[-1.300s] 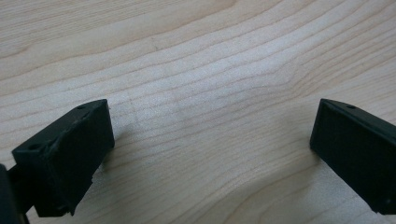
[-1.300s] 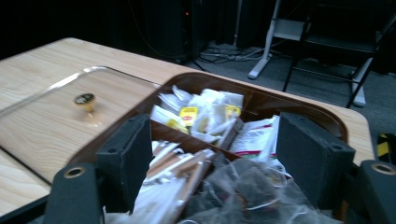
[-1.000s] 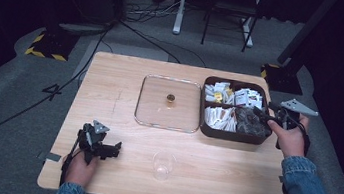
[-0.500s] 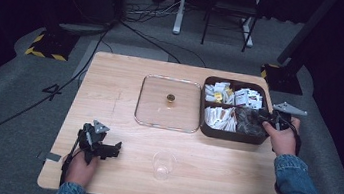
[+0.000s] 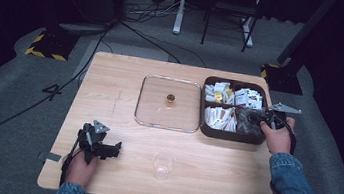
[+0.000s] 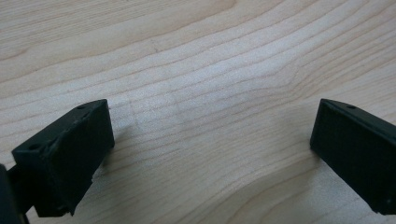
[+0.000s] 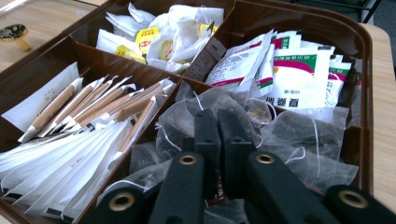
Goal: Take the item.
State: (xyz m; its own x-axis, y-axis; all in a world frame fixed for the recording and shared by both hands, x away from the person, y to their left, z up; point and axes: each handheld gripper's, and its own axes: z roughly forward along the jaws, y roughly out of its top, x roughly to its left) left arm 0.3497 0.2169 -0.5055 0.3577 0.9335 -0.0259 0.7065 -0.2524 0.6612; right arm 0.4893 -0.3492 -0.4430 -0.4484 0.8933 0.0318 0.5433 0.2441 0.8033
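A brown divided box (image 5: 228, 135) stands at the table's right side, holding packets and tea bags. My right gripper (image 5: 254, 117) reaches into its near right compartment, where clear mesh tea bags (image 7: 299, 135) lie crumpled. Its jaws stand pressed together with the tips (image 7: 217, 120) sunk in the mesh, shut on a tea bag. White stick packets (image 7: 70, 154) fill the compartment to the left. My left gripper (image 5: 111, 148) rests on the table near the front left corner, open, with bare wood between its jaws (image 6: 210, 154).
A clear square lid (image 5: 152, 114) with a small gold knob (image 5: 171, 98) lies flat at the table's middle, touching the box's left side. A clear plastic cup (image 5: 163, 165) stands near the front edge. Printed sachets (image 7: 299, 70) fill the box's far compartments.
My right gripper has moved left from beside the box into its near right compartment. The left gripper has stayed put.
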